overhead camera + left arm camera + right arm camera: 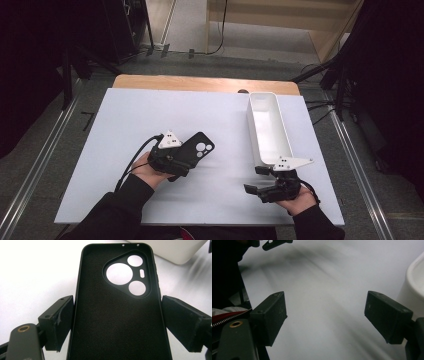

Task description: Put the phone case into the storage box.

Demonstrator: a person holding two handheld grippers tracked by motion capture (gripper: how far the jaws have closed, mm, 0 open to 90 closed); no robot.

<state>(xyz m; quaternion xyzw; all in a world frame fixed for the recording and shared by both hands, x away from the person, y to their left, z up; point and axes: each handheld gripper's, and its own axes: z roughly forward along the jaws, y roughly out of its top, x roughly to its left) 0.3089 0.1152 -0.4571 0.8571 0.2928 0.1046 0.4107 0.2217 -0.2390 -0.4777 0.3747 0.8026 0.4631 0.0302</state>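
One phone case [117, 310] — between left tool [117, 322] jaws | right tool [324, 315] — agape

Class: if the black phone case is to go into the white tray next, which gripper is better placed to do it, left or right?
Left. The left gripper already straddles the black soft phone case, jaws at its sides. The right gripper is open over bare table beside the long white plastic tray, holding nothing.

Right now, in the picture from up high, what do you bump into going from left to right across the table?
Left gripper → black phone case → right gripper → long white bin.
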